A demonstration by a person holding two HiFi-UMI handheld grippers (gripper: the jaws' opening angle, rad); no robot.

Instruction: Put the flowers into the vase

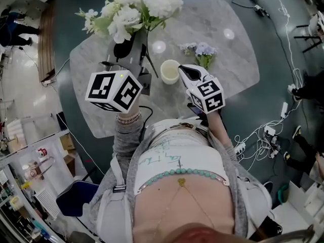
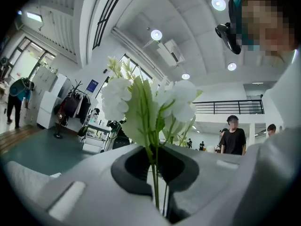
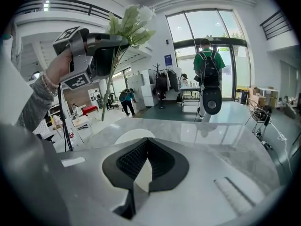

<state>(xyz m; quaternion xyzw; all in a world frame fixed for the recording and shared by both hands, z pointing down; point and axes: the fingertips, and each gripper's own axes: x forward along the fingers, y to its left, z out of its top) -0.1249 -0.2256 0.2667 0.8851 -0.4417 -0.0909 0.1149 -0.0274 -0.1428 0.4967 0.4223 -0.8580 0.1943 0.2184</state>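
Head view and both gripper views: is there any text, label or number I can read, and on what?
No text reads clearly.
Shirt: green handwritten-style script, too warped to read.
Marker cubes: black-and-white square patterns, no letters or numbers.
Blue wall sign: too small to read.
Blue sign by the glass doors: too small to read.

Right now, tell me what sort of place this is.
Probably a large open indoor hall used as a workspace: tall glass doors, a railed mezzanine, and cables strewn over the floor.
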